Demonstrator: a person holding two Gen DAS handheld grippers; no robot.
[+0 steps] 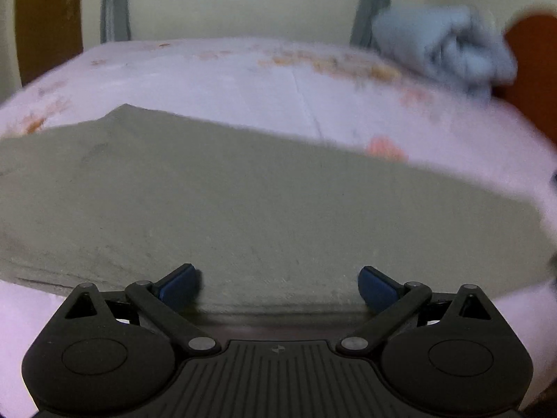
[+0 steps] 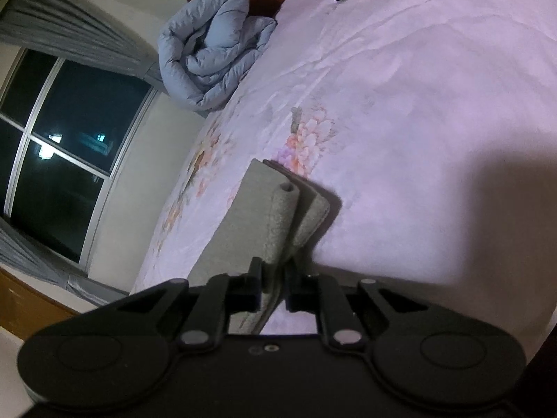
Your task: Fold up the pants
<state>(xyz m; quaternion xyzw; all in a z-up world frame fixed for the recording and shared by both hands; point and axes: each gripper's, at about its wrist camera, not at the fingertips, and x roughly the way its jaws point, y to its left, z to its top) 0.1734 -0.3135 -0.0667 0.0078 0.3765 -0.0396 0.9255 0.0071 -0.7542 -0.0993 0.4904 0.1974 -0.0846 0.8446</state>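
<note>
Pants in grey-green cloth lay flat on my pink flowered bed sheet, and in the left wrist view they filled the whole middle band of the frame, from the left edge almost to the right edge. My left gripper stood at the bottom centre with its blue pads spread wide, and I saw nothing between them; the near edge of the cloth ran just under the pads. This picture was blurred, so I could not tell if a pad touched the cloth. A rolled blue-grey quilt sat in the upper right, near the far edge of the bed.

In the right wrist view the pants appeared as a folded stack in the lower centre, with several layers visible at the end. My right gripper was pressed together on the near end of this stack, pinching the cloth. The quilt was at the top, left of centre, and a dark window was at the left
</note>
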